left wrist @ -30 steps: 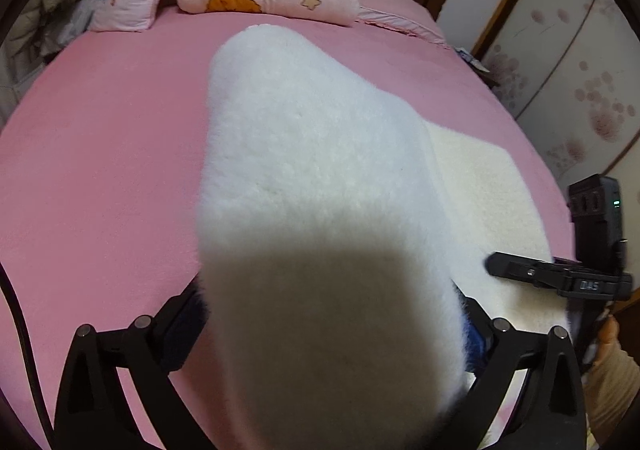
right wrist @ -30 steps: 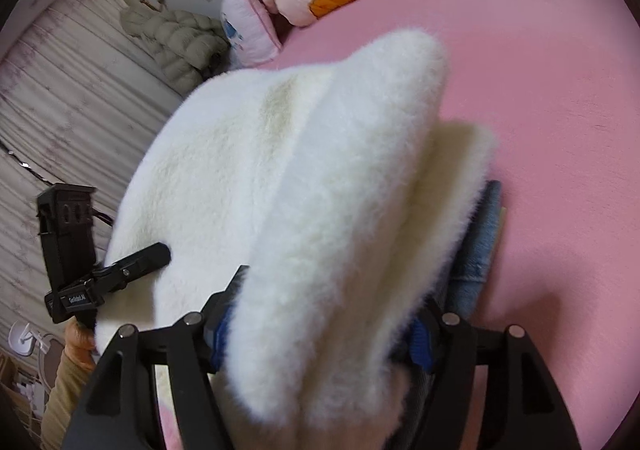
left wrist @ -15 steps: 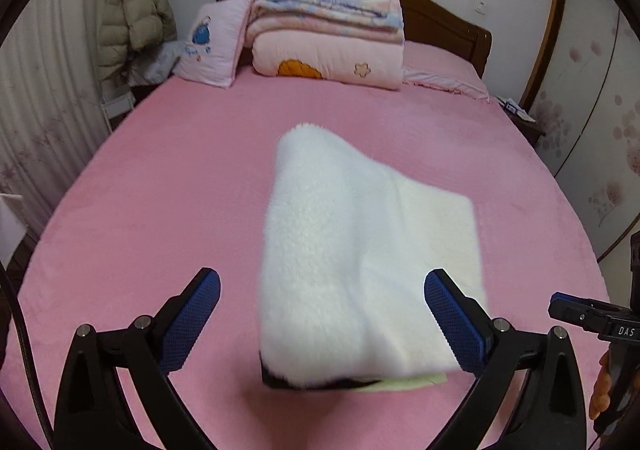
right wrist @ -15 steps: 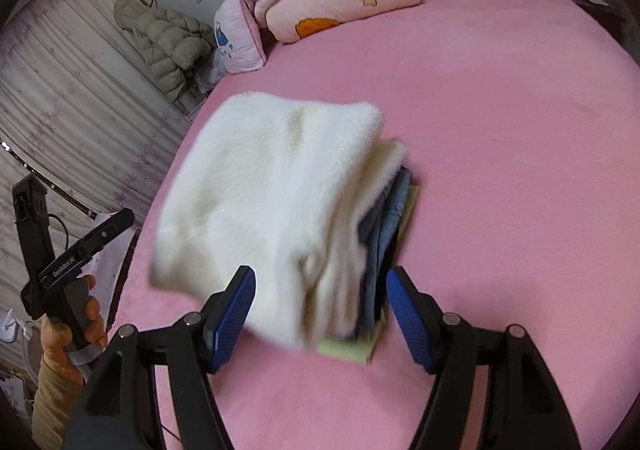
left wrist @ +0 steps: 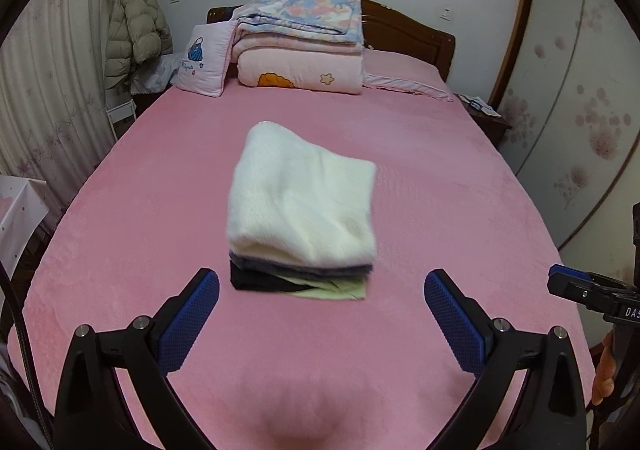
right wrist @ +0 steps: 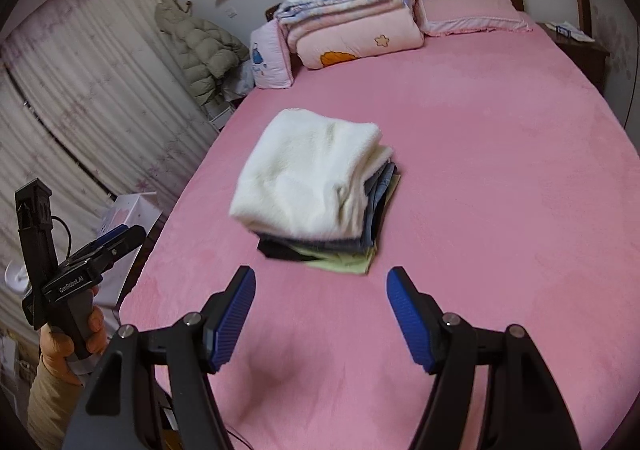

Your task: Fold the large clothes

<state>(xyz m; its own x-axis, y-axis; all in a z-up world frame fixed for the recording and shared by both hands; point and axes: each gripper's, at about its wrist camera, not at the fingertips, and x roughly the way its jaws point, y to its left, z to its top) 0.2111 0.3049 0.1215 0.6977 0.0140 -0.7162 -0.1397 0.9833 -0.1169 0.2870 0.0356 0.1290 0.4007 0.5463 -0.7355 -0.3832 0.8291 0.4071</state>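
The white fleece (left wrist: pixel 304 202) lies folded on top of a stack (left wrist: pixel 300 278) of darker and pale-green clothes, mid-bed on the pink sheet (left wrist: pixel 440 190), at about twelve o'clock from both tongs and apart from them. The left gripper (left wrist: pixel 322 314) stands wide open with nothing between its blue pads; the right gripper (right wrist: pixel 322 314) likewise gapes empty. The risk I see is the pile itself: the fleece sits thick and puffy, overhanging the thinner layers below, so a bump on a return approach, or a tug at one edge only, could tip it or spring the fold loose. The soft bed gives little firm footing. At twelve o'clock further off sit quilts (left wrist: pixel 300 50) and a pillow (left wrist: pixel 204 62) by the headboard, well clear; a puffer coat (left wrist: pixel 134 26) hangs at ten o'clock. Nothing stands between the tongs and the stack.
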